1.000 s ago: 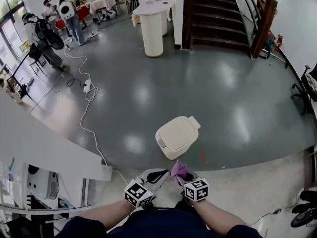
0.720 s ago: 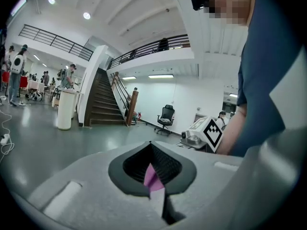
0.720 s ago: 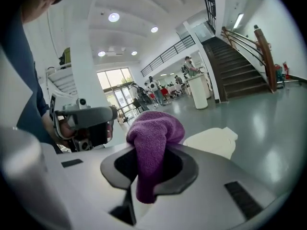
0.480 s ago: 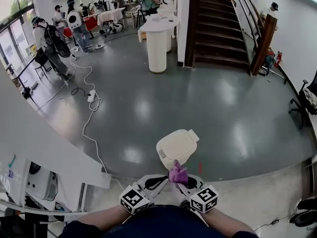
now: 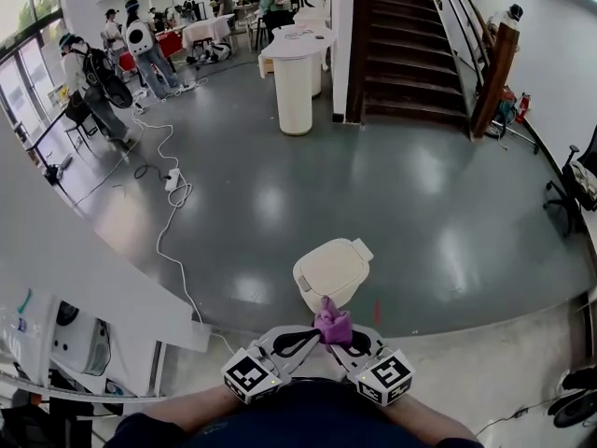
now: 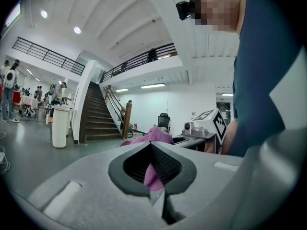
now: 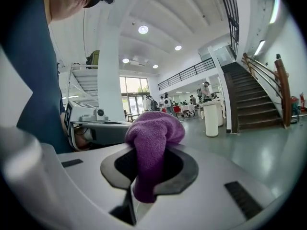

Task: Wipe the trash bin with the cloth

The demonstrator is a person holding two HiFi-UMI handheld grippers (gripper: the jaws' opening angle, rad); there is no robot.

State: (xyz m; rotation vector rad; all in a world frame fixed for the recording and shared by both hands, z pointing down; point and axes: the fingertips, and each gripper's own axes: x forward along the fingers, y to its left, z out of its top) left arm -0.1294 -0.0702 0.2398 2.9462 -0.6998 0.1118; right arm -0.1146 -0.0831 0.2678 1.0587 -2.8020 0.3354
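Left gripper (image 5: pixel 312 336) and right gripper (image 5: pixel 343 339) each clamp shut on 1 bunched purple cloth (image 5: pixel 333 323) near the person's body, with the cream trash bin (image 5: pixel 331 271) on the floor just ahead; spreading the cloth flat first should wipe better.

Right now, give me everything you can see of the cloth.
The cloth is purple, with a fuzzy, microfibre-like knit, and it is bunched into a rounded wad. Both grippers pinch it: the left gripper is shut on one end and the right gripper is shut on the other, with the bulk bulging above the jaws. It is held close in front of the person, just short of the cream trash bin. Whether it touches the bin can't be told.
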